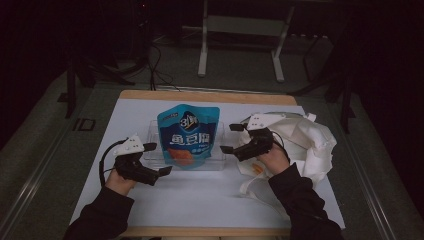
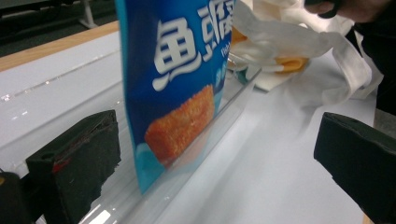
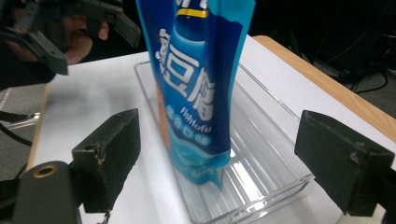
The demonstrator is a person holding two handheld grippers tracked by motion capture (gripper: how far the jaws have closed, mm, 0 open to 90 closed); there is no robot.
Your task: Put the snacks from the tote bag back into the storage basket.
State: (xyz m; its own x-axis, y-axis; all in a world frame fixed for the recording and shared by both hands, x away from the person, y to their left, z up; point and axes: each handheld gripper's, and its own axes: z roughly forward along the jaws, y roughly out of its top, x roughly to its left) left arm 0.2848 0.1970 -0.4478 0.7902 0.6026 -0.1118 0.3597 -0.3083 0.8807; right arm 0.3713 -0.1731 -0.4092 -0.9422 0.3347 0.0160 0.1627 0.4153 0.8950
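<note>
Item: your two grippers, jaws spread and empty, flanking one standing snack pouch.

Your left gripper (image 1: 158, 159) is released, holding nothing; the blue snack pouch (image 1: 189, 135) stands just ahead of its jaws, upright in the clear tray (image 1: 150, 131), with a gap between. Your right gripper (image 1: 231, 138) is likewise unclenched and empty, its jaws facing the pouch's other edge, near but not touching. Behind your right hand (image 1: 274, 159) lies a white cloth bag (image 1: 312, 142), crumpled on the white table (image 1: 200, 195), something orange showing beneath its folds.
</note>
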